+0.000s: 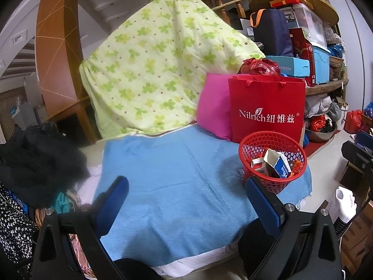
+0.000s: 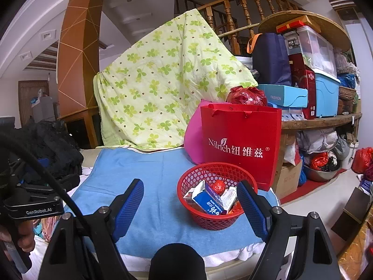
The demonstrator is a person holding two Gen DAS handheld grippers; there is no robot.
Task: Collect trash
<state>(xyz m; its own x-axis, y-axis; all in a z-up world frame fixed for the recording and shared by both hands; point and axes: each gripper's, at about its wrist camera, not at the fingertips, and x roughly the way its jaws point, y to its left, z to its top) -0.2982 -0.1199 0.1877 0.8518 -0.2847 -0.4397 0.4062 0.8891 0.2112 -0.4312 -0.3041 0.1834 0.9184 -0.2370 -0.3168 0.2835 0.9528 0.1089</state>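
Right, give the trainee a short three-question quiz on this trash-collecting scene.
1. True or false: the left gripper and right gripper are both open and hold nothing.
2. What stands directly behind the red basket? A) red paper bag B) a green bucket C) a white chair
3. Fill in: the basket sits on a ____ cloth.

Key: 1 true; 2 A; 3 blue.
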